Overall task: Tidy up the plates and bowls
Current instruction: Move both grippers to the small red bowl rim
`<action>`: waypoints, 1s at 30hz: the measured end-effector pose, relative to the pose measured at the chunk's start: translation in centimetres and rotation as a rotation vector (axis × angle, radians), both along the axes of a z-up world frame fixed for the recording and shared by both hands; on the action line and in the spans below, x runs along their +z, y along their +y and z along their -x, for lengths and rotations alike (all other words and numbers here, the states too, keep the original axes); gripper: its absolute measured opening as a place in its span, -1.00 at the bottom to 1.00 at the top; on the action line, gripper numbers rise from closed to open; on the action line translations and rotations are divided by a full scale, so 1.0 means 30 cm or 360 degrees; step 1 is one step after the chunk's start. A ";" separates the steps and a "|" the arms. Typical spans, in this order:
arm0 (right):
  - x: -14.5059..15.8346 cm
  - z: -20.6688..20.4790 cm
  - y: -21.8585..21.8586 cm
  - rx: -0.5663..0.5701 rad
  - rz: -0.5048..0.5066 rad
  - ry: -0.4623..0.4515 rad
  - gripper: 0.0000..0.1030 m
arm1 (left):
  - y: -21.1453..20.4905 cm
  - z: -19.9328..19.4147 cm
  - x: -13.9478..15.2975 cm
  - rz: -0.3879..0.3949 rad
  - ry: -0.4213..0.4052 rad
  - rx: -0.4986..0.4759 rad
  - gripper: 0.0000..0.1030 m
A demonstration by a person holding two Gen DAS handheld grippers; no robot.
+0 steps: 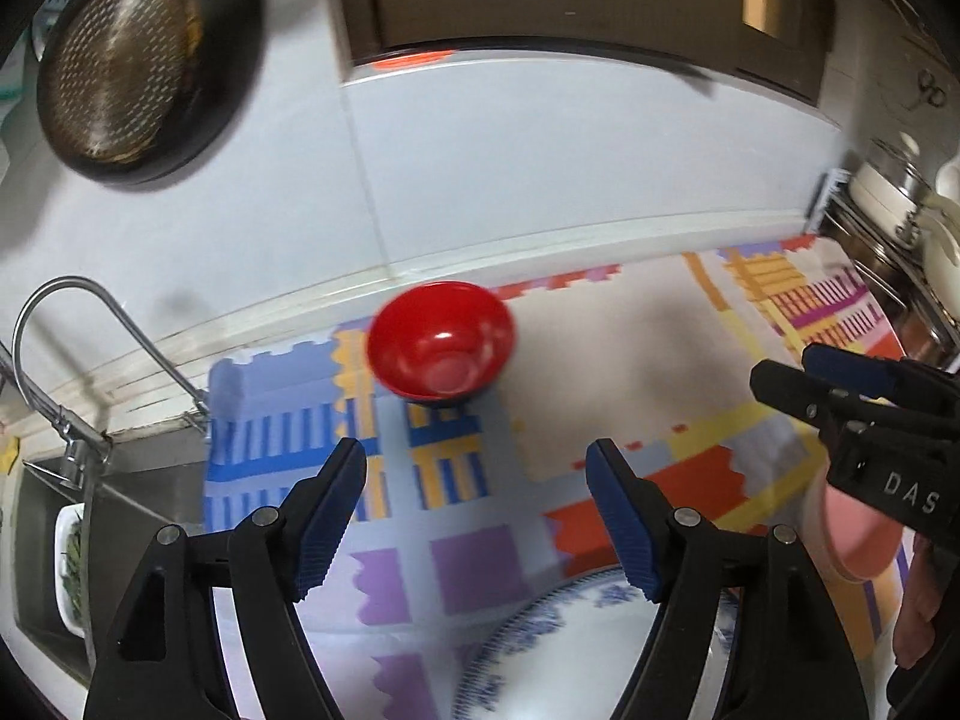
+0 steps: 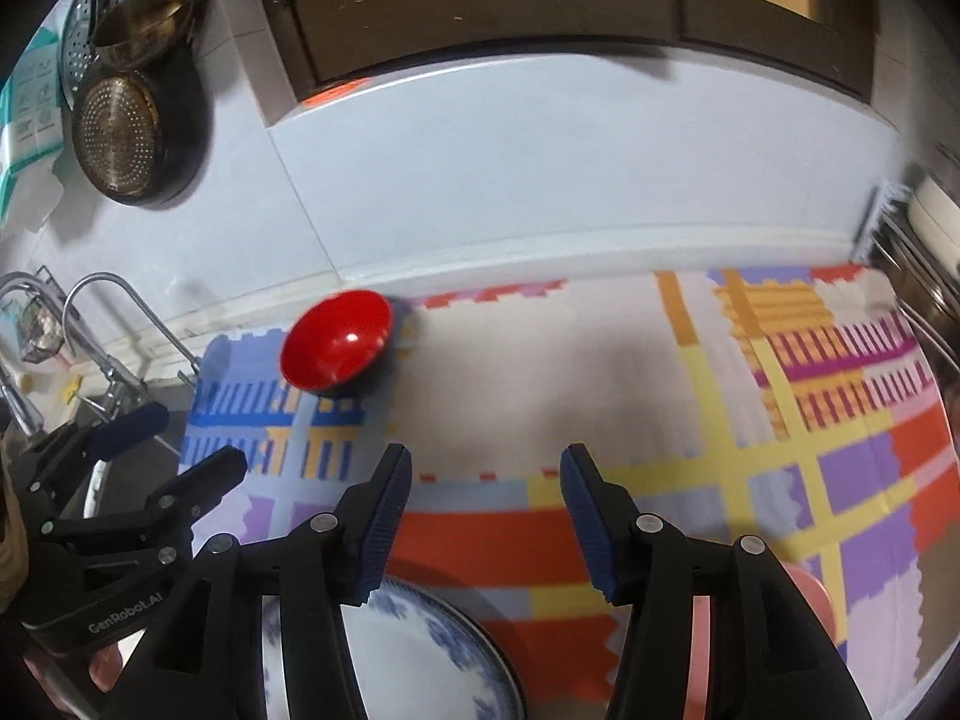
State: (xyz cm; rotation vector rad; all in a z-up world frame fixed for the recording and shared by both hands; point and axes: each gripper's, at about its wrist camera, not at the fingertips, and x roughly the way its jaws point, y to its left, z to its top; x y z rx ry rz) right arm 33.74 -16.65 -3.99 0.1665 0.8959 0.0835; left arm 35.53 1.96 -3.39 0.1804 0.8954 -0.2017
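Counter covered by patterned mat (image 1: 630,360). On mat: red bowl (image 1: 441,345) at 12 o'clock near wall edge, blue-white plate (image 1: 570,648) at 6, pink plate (image 1: 852,540) at 4.

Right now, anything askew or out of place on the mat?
Yes: the red bowl near the back edge of the patterned mat sits tilted, its rim not level and its opening leaning toward the cameras. The blue-and-white plate lies flat. No spill or damage is visible, though the frames are blurred.
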 end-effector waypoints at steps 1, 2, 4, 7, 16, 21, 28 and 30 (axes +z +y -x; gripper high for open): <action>0.002 -0.016 0.017 0.0005 0.0004 -0.0003 0.03 | 0.015 -0.011 -0.002 -0.0001 0.0004 0.0012 0.46; 0.005 -0.030 0.033 0.0013 0.0006 -0.0010 0.03 | 0.038 -0.027 -0.004 0.0010 0.0001 0.0022 0.46; 0.007 -0.065 0.071 0.0037 0.0016 -0.0022 0.03 | 0.065 -0.046 -0.007 0.0008 -0.0002 0.0043 0.46; 0.003 -0.116 0.123 0.0073 0.0015 -0.0029 0.03 | 0.111 -0.082 -0.010 0.0005 -0.0022 0.0062 0.46; -0.045 -0.253 0.236 0.0113 -0.0011 -0.0036 0.03 | 0.207 -0.217 -0.082 -0.0022 -0.0046 0.0097 0.46; -0.104 -0.323 0.280 0.0136 -0.0006 -0.0017 0.03 | 0.236 -0.291 -0.157 -0.0038 0.0005 0.0104 0.46; -0.209 -0.418 0.301 0.0133 -0.0032 0.0070 0.03 | 0.242 -0.397 -0.246 -0.0021 0.0063 0.0089 0.45; -0.234 -0.442 0.301 0.0125 -0.0040 0.0091 0.02 | 0.241 -0.422 -0.269 -0.0019 0.0071 0.0083 0.44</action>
